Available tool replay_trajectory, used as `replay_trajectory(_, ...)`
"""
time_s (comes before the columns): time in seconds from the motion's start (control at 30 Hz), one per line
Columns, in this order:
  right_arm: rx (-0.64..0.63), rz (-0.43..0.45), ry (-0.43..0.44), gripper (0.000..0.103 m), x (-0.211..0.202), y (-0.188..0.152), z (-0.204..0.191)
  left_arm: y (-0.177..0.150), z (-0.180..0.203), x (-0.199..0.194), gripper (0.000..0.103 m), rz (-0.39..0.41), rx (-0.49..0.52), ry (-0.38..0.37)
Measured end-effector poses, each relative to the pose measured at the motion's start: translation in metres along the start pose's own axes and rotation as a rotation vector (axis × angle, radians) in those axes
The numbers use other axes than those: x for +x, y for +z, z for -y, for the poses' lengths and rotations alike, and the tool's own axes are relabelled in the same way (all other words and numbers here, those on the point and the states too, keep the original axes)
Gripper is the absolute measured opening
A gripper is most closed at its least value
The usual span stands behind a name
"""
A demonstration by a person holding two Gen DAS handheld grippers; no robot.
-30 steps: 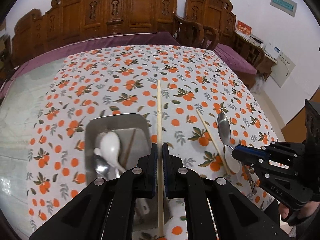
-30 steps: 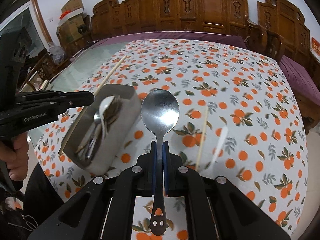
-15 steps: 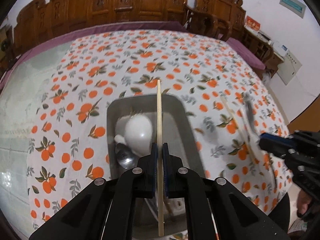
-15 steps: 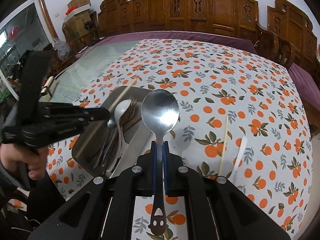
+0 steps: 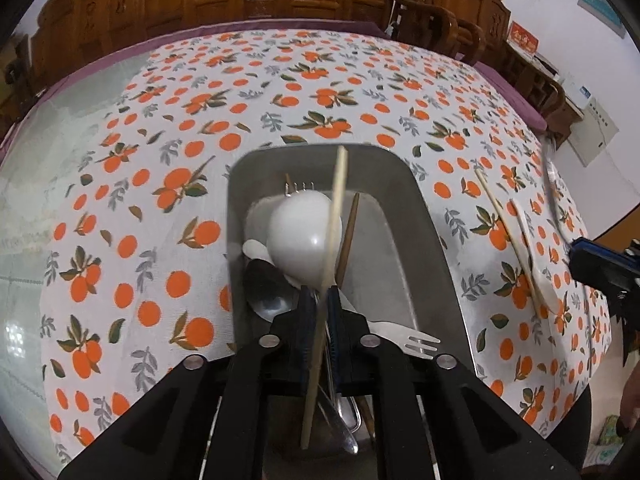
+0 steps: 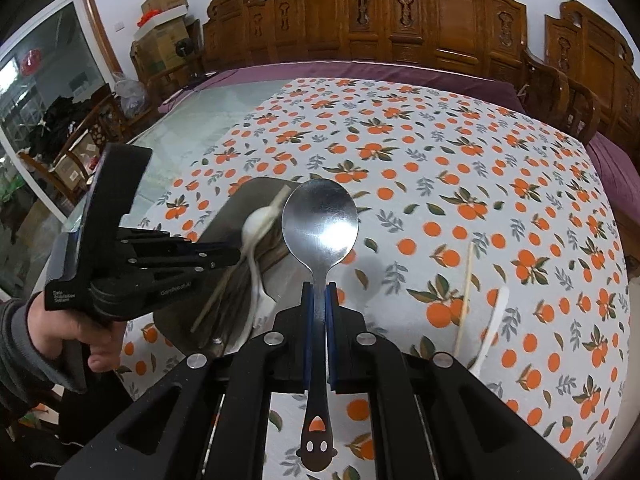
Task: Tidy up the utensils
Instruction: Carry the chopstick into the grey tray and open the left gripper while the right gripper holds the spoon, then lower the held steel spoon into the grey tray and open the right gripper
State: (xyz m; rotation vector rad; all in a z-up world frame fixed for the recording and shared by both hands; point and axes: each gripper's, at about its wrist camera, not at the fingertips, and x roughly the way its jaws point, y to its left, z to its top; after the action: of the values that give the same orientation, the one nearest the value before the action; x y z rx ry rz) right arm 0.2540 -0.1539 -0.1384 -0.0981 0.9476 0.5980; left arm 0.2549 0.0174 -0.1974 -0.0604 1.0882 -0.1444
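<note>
Left gripper [image 5: 318, 300]: jaws just easing apart, pale chopstick [image 5: 334, 216] tilted loosely between them over the tray [image 5: 424, 216].
Right gripper [image 6: 319, 300]: clamped on steel spoon [image 6: 320, 220].
On cloth [image 6: 440, 152]: one chopstick [image 6: 466, 288], one white spoon [image 6: 492, 324].
In tray: white spoon [image 5: 304, 236], fork [image 5: 404, 336], brown chopstick [image 5: 348, 236].

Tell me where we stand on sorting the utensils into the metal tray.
Done: the metal tray already holds a white spoon, a fork and other cutlery. In hand: the left gripper has just been opening over the tray, with the pale chopstick tilting between its jaws; the right gripper is shut on a steel spoon. Left: one chopstick and a white utensil on the tablecloth.
</note>
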Motion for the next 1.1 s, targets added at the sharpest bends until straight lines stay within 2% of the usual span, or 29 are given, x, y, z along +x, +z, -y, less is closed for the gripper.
replay_trajectory(0.07,-0.004,0.002,0.008,0.007,0.003,0.005,-0.006,-0.002,-0.004,-0.011,0.017,0.022,-0.009,0.001)
replay_trajectory(0.37,-0.015,-0.001,0.058,0.007,0.028,0.022,-0.04,-0.011,-0.024,-0.055,0.02,0.107,-0.027,0.022)
replay_trajectory(0.57,0.036,-0.016,0.082,0.007,0.057,0.028,-0.055,-0.019,-0.043,-0.08,0.024,0.148,-0.04,0.041)
replay_trajectory(0.9,0.121,-0.082,0.023,0.007,0.106,0.018,-0.052,-0.027,-0.058,-0.095,0.027,0.167,-0.052,0.051)
replay_trajectory(1.1,0.142,-0.097,0.006,0.007,0.115,0.014,-0.042,-0.027,-0.059,-0.101,0.028,0.18,-0.055,0.052)
